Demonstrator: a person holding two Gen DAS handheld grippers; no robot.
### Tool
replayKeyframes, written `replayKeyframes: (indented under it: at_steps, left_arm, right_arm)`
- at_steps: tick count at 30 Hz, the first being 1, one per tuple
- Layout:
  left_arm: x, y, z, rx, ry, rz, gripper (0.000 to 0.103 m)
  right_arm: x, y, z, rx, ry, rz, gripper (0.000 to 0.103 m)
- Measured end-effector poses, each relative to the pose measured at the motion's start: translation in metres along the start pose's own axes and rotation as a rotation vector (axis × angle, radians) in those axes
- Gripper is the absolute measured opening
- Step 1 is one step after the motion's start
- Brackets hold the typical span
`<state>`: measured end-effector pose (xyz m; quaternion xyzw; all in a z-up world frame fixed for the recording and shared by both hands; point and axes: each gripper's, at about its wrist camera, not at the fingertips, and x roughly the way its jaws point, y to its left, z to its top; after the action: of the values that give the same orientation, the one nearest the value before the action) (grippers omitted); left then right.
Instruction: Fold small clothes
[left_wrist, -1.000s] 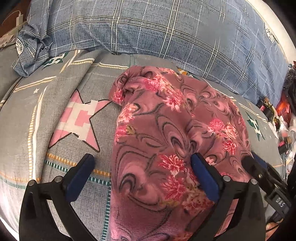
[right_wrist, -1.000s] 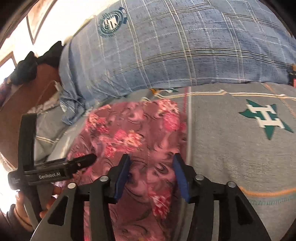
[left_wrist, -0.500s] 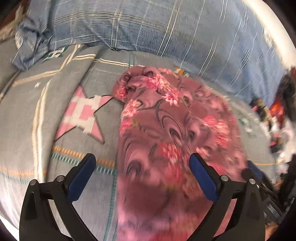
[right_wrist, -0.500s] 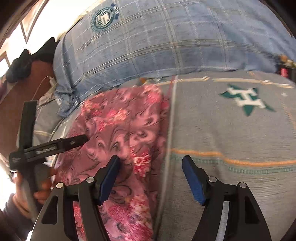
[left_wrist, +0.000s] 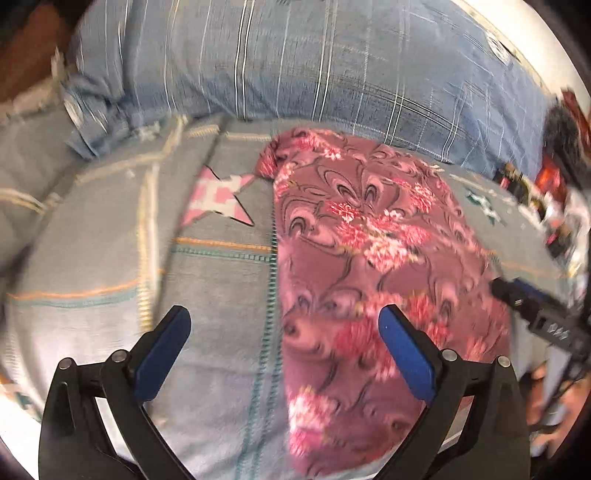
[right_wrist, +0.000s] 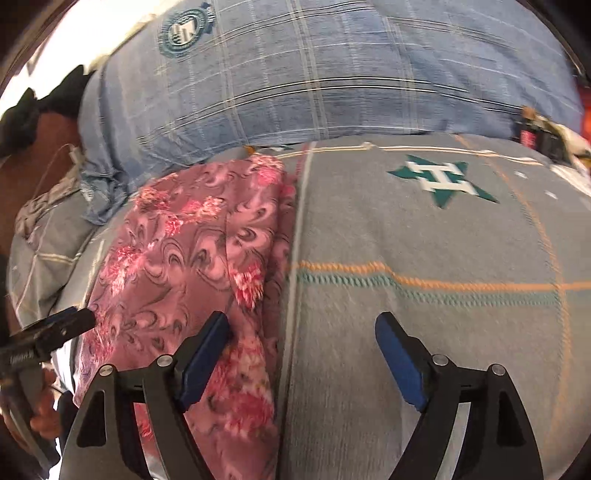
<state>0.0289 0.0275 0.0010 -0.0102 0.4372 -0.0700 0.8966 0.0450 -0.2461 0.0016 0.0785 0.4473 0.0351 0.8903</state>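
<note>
Both tongs, left (left_wrist: 280, 343) and right (right_wrist: 301, 349), released, the right's jaws just spreading with nothing between; floral garment (left_wrist: 369, 258) loosely folded on bed (right_wrist: 424, 240), may spring open unpressed.

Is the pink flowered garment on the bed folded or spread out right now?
Folded. The pink flowered garment lies as a narrow strip, one layer's edge running down its length.

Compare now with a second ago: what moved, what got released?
The right gripper let go of the floral garment: its jaws have just been opening, and it has drawn off toward the bare bedspread, only the left pad still over the cloth edge. The left gripper pulled back, open throughout, holding nothing. The garment stayed lying folded lengthwise on the bedspread, below the blue plaid pillow.
</note>
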Motion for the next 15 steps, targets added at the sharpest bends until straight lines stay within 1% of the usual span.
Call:
replayKeyframes:
  at_steps: [2,3,6,9,13,15]
  left_arm:
    - [-0.006,-0.005,-0.007,0.052,-0.027,0.044,0.102]
    - [-0.011,-0.012,-0.014,0.096,-0.043,0.074,0.102]
    - [-0.016,-0.020,-0.028,0.164,-0.059,0.111,0.102]
    - [-0.024,-0.022,-0.034,0.183,-0.064,0.100,0.102]
    - [-0.038,-0.027,-0.042,0.186,-0.080,0.085,0.102]
    - [-0.043,-0.030,-0.046,0.189,-0.083,0.077,0.102]
  right_arm:
    - [-0.009,0.007,-0.008,-0.026,0.001,-0.067,0.100]
    - [-0.016,0.013,-0.015,-0.055,-0.004,-0.095,0.100]
    - [-0.031,0.024,-0.029,-0.125,-0.012,-0.097,0.102]
    - [-0.049,0.035,-0.044,-0.176,-0.042,-0.114,0.103]
    - [-0.056,0.041,-0.054,-0.213,-0.039,-0.127,0.103]
    - [-0.062,0.042,-0.059,-0.215,-0.059,-0.132,0.103]
